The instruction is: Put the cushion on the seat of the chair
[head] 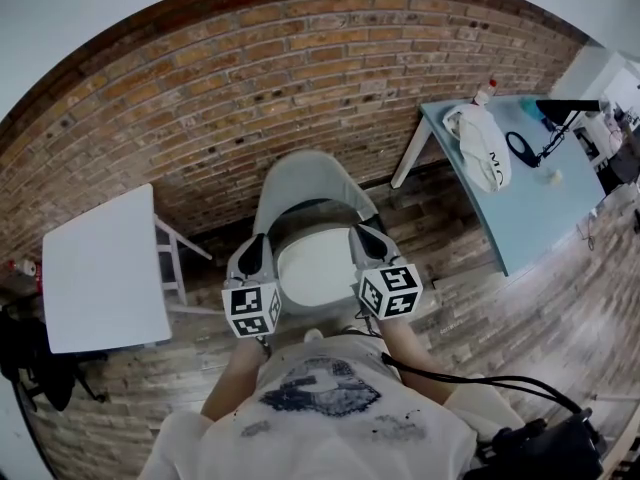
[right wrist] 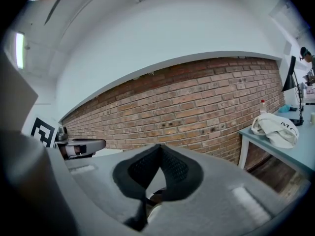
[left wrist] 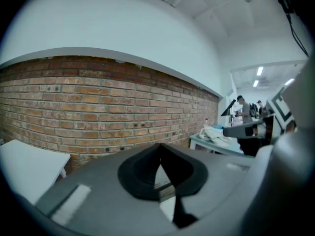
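If lifting, expect cushion [head: 315,268] to be light, soft and floppy; pinch opposite side edges. Rests on chair [head: 310,180] seat, just below and between left gripper [head: 256,240] and right gripper [head: 358,232]; fingers of both pressed together, empty.

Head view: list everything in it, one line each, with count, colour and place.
chair: 1, grey, centre
cushion: 1, white, at the chair's seat
side table: 1, white, left
long table: 1, pale blue, right
cloth bag: 1, white, on the long table
bottle: 1, red-capped, long table's far corner
brick wall: 1, red-brown, behind
left tongs: 1, black, shut, cushion's left edge
right tongs: 1, black, shut, cushion's right edge
shirt: 1, white, printed, bottom
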The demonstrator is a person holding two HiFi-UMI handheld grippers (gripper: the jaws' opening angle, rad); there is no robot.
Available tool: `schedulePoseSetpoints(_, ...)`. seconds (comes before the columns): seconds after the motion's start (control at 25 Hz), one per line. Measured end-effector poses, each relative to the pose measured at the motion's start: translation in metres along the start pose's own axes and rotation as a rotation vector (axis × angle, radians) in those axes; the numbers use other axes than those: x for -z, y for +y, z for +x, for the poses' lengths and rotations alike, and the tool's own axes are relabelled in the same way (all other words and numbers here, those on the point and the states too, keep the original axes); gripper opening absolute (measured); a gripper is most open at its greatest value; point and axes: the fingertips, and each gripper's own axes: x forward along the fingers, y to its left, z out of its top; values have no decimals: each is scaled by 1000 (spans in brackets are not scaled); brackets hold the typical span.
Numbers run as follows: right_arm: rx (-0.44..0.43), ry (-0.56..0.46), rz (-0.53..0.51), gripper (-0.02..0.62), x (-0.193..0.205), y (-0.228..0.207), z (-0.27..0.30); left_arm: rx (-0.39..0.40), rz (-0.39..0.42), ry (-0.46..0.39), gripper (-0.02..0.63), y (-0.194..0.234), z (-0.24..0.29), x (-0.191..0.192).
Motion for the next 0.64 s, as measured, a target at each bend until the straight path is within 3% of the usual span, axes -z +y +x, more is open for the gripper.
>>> schedulePoseSetpoints(0.64,2,18,22,-3,5,-8,8,26,10,12,-9,-4,15,2)
